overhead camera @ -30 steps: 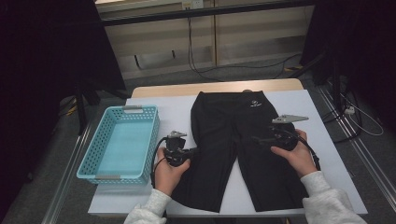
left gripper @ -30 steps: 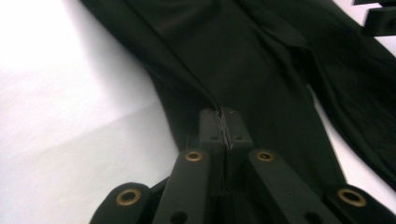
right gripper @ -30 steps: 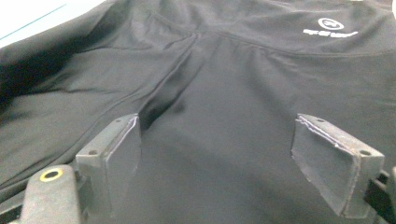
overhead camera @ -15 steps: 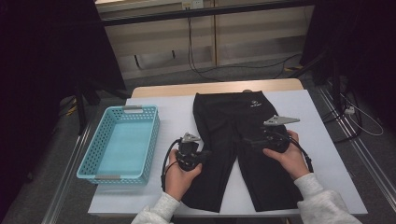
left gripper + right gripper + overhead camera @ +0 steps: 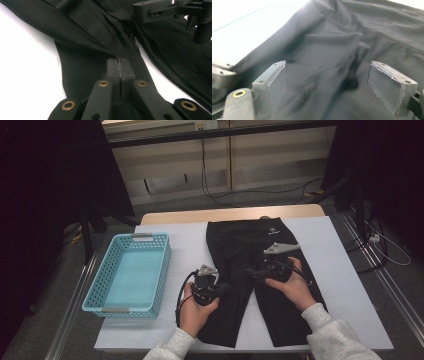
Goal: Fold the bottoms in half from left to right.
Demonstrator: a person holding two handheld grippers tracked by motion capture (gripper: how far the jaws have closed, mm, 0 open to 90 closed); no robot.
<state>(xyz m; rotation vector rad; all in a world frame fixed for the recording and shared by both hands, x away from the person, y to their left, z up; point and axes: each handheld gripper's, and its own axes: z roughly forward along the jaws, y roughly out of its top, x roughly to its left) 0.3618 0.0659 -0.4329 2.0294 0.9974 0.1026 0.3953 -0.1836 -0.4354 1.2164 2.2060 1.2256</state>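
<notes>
Black trousers [image 5: 260, 240] lie flat on the white table, waistband at the far side, legs toward me. My left gripper [image 5: 226, 288] rests on the left leg; in the left gripper view its jaws [image 5: 120, 62] are pressed together, and creases in the cloth [image 5: 82, 32] run into the tips. My right gripper [image 5: 251, 272] hovers over the crotch area, pointing left. In the right gripper view its pads [image 5: 278, 77] stand wide apart above the dark fabric [image 5: 332, 42], with nothing between them.
A light blue plastic basket [image 5: 165, 265] stands empty at the left of the white table cover [image 5: 345, 285]. Beyond the table's far wooden edge [image 5: 200, 215] the floor carries cables. Dark stands flank both sides.
Both hands have moved inward: the left gripper has shifted right along the left leg and the right gripper has slid left toward the crotch. The left leg's cloth is bunched at the left jaws.
</notes>
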